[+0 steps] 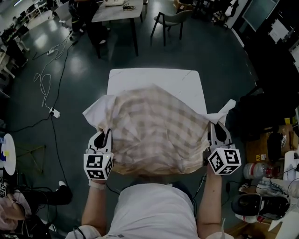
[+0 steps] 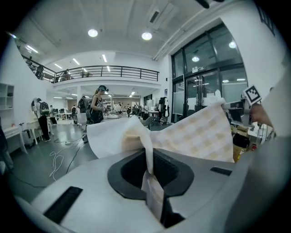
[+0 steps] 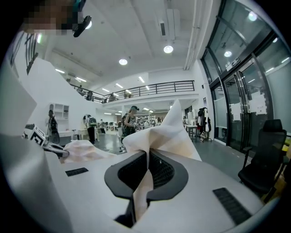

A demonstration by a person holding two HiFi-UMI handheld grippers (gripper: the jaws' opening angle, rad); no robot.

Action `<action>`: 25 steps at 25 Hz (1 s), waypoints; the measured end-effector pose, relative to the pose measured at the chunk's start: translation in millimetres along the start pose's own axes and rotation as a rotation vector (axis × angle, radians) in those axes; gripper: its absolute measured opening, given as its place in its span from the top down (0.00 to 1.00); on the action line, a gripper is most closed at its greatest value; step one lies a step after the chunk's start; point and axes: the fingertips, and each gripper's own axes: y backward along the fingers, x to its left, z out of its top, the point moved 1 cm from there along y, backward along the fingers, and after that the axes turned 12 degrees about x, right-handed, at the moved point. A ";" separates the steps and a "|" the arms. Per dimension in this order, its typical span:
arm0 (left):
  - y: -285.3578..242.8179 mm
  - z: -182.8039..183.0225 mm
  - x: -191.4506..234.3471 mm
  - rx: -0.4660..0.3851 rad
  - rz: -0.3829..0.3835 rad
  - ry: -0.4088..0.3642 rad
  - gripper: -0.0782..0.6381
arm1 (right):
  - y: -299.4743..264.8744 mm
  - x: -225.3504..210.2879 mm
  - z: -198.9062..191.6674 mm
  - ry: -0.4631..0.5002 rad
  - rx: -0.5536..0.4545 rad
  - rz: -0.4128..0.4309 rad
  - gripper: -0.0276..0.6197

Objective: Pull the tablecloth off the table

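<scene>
A beige checked tablecloth (image 1: pixel 154 133) is lifted and bunched over the near half of a white table (image 1: pixel 154 78), whose far part lies bare. My left gripper (image 1: pixel 103 138) is shut on the cloth's left edge, and the fabric (image 2: pixel 148 150) runs pinched between its jaws. My right gripper (image 1: pixel 216 132) is shut on the cloth's right edge, where a folded corner (image 3: pixel 157 134) sticks up out of the closed jaws. Both grippers are held up in front of the person's body, with the cloth hanging in a sag between them.
Dark chairs (image 1: pixel 170 21) and another table (image 1: pixel 117 11) stand beyond the white table. Cables (image 1: pixel 49 84) trail over the floor at left. Clutter with shoes and bottles (image 1: pixel 261 186) lies at right. Several people stand far off in the hall (image 2: pixel 97 107).
</scene>
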 end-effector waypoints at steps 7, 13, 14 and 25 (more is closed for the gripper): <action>48.9 27.7 -59.0 -0.154 0.008 -0.025 0.87 | 69.7 -33.0 -0.8 -0.031 -0.094 0.011 0.91; 91.9 7.9 -109.3 -0.167 0.046 -0.037 0.87 | 144.0 -60.3 -7.1 -0.051 -0.169 0.022 0.91; 98.0 8.2 -111.4 -0.171 0.049 -0.036 0.87 | 150.9 -60.7 -5.7 -0.053 -0.176 0.025 0.91; 205.7 34.7 -168.6 -0.306 0.091 -0.056 0.87 | 250.5 -52.7 13.8 0.017 -0.276 0.093 0.91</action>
